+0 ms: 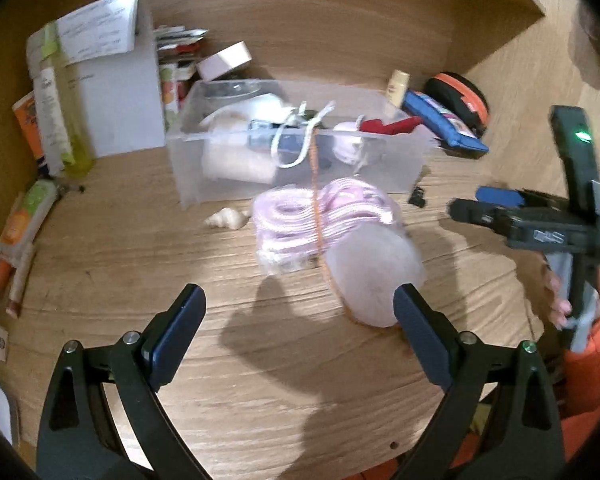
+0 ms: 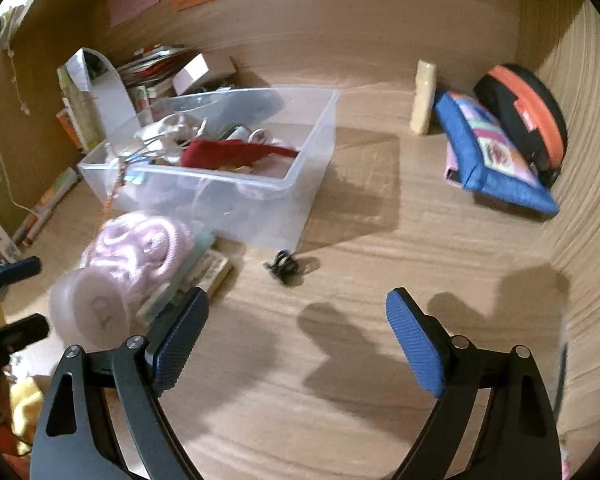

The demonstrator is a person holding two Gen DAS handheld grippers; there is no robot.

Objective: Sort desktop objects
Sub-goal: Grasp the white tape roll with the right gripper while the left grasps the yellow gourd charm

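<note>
A clear plastic bin (image 1: 300,152) (image 2: 220,160) holding a red pouch, white cords and other small items stands on the wooden desk (image 1: 260,380). In front of it lie a coil of pink cord (image 1: 320,216) (image 2: 140,248) and a frosted round jar (image 1: 376,276) (image 2: 96,308) on its side. My left gripper (image 1: 299,296) is open above the desk, its right finger just in front of the jar, nothing between the pads. My right gripper (image 2: 297,298) is open over bare desk. A small black clip (image 2: 286,266) (image 1: 418,196) lies beyond it.
A seashell (image 1: 226,218) lies left of the coil. At the back right are a blue pouch (image 2: 496,156), a black and orange round case (image 2: 528,116) and a cream tube (image 2: 422,96). Boxes, tubes and papers crowd the back left. A wooden block (image 2: 208,272) lies under the coil.
</note>
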